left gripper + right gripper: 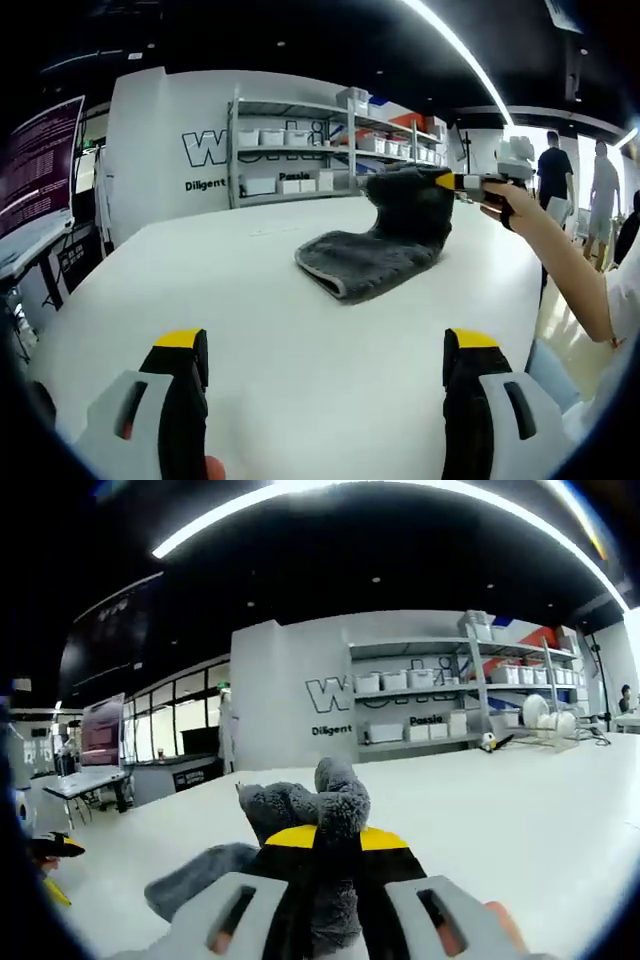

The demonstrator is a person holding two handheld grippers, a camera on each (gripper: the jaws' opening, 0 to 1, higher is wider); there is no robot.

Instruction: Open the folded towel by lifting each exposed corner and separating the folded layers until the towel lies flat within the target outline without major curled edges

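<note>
**On the white table: first corner lifted, layers not yet parted**

On the white table (250, 330) lies the grey towel (375, 255), folded, its near part flat on the surface and its far corner drawn upward. The right gripper (452, 182) holds that raised corner; in the right gripper view its yellow-tipped jaws are pressed together on a tuft of the pile, the right gripper (325, 845) pinching the towel (300, 810) with fabric bulging above the tips. The left gripper (325, 360) is spread wide, jaws well apart, nothing between them, and stands clear of the cloth on the near side of the table.

No target outline can be made out on the table surface in either view.

Judgement: the step in hand is the lifting of the first exposed corner; the unfolding is at an early stage, since the bulk of the towel remains doubled, with a rounded fold edge facing the left gripper.

Next move, as judged: carry the held corner away from the fold so the upper layer peels off the lower. The idle left gripper would likely need to pin or take the lower layer, otherwise the whole towel may drag along. Shelving (300, 150) and persons (552, 165) in the background are not concerned.
</note>
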